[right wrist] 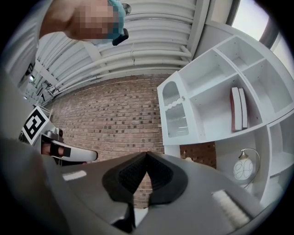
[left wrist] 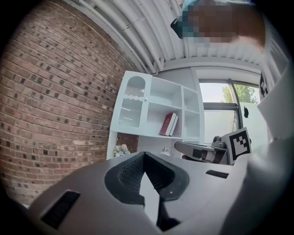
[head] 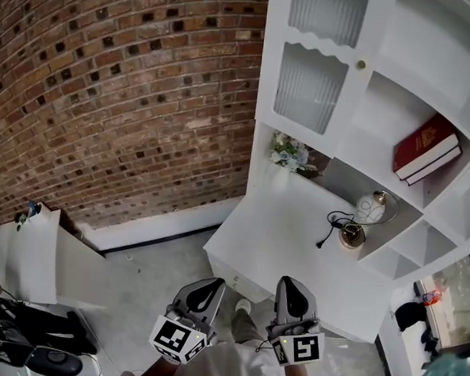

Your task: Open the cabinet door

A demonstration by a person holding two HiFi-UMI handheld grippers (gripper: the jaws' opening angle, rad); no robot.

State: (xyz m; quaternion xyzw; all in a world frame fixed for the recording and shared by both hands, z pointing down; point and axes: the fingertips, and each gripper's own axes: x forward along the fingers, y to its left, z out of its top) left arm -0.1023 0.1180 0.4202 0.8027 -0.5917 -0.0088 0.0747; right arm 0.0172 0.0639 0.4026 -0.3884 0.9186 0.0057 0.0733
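Cabinet door (head: 308,88) fills the shelf unit's (head: 267,82) upper left corner, well above and ahead of me. My left gripper (head: 203,294) and right gripper (head: 292,296) are closed, empty; the right lies nearer its knob (head: 361,64).

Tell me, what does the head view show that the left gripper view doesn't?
Only the head view shows the grey floor and the black cord on the cabinet's counter. Only the left gripper view shows the ribbed white ceiling. Both show the brick wall, the white cabinet with its glass door closed, the red book, the flowers, and the left gripper and right gripper, jaws together.
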